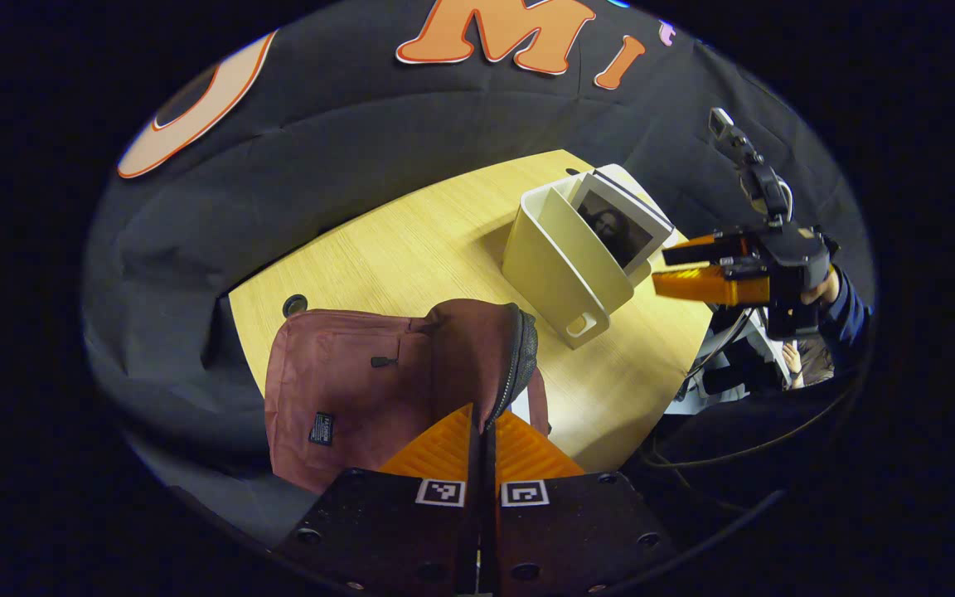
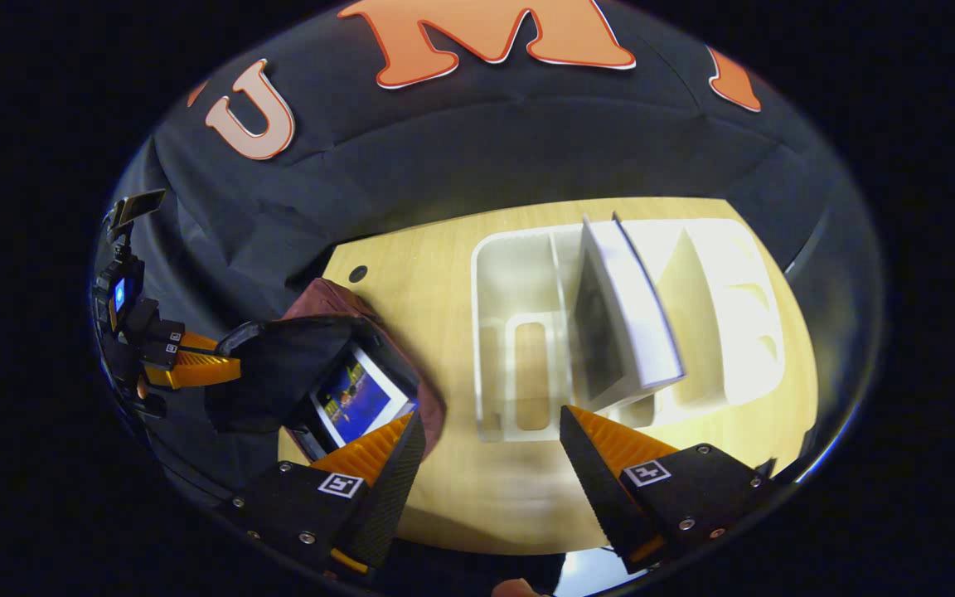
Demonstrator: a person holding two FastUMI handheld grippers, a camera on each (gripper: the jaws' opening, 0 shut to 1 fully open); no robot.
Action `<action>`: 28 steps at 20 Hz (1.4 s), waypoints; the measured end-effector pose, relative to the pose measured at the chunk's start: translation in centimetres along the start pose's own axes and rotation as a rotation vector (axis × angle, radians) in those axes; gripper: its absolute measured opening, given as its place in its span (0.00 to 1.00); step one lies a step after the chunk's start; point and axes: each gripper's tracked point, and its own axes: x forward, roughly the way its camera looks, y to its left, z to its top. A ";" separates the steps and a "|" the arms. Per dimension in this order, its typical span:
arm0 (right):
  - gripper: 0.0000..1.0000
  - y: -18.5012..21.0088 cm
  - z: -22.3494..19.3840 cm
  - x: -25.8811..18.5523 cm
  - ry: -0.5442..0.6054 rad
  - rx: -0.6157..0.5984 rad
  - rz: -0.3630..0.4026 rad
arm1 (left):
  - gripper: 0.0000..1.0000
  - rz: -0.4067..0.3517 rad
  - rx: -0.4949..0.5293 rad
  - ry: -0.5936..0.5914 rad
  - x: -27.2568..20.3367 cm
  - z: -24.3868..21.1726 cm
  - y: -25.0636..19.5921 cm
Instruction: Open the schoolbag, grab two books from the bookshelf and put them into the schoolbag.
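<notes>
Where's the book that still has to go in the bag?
In the right gripper view the book stands tilted in the white bookshelf on the table, right of the open schoolbag, just beyond the right gripper.

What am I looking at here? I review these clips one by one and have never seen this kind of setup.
No robot: a person holds a two-finger gripper in each hand, and each carries a fisheye camera looking along its fingers. In the left gripper view, the left gripper is shut on the flap of a maroon schoolbag, holding it open on the wooden table. Farther off is the right gripper and the hand holding it. In the right gripper view, the right gripper is open, pointing at a white bookshelf with one book leaning in it. Another book already sits inside the bag.
</notes>
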 end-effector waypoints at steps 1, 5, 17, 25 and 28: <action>0.98 -1.4 0.9 -0.1 0.002 -0.022 -0.027 | 0.02 0.004 0.000 0.003 0.0 0.1 -0.1; 0.98 -5.6 4.3 0.0 0.031 -0.106 -0.104 | 0.02 0.026 0.000 0.018 -0.1 0.2 -0.1; 0.97 -7.8 6.8 3.4 0.177 -0.170 -0.102 | 0.02 0.055 -0.052 0.043 0.1 0.0 0.4; 0.89 -9.0 6.1 8.6 0.307 -0.182 -0.169 | 0.02 0.065 -0.056 0.043 -0.5 -0.2 0.7; 0.77 -8.4 5.0 10.4 0.358 -0.166 -0.187 | 0.02 0.058 -0.060 0.033 -0.6 -0.6 0.6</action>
